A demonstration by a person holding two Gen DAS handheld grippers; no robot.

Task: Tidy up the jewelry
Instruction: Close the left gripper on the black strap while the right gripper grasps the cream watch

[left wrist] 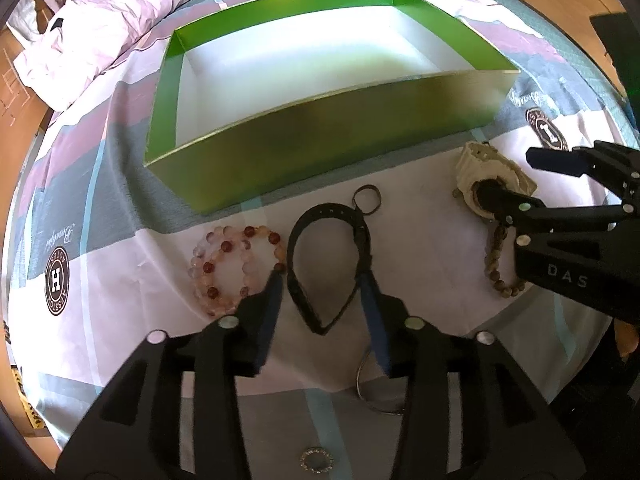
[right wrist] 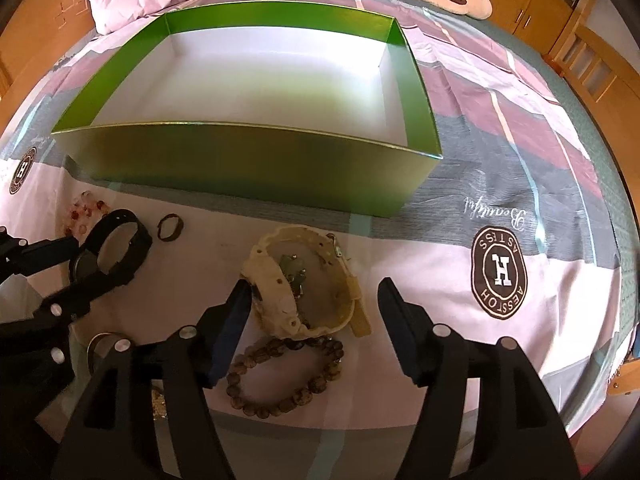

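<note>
A black watch (left wrist: 320,268) lies looped on the bedsheet, and my left gripper (left wrist: 320,280) stands open astride it, pads just beside the strap. A cream watch (right wrist: 288,304) lies to the right, with my right gripper (right wrist: 314,294) open around it; the left fingertip (right wrist: 240,300) touches its case while the right one stands clear. The left view shows the right gripper (left wrist: 506,174) over that cream watch (left wrist: 488,164). The green box (left wrist: 320,152) (right wrist: 256,164) behind them has a bare white floor.
On the sheet lie a pink-red bead bracelet (left wrist: 236,268), a small dark ring (left wrist: 366,200), a brown bead bracelet (right wrist: 288,376), a metal bangle (left wrist: 376,396) and a sparkly ring (left wrist: 317,460). A crumpled pink quilt (left wrist: 108,20) lies beyond the box.
</note>
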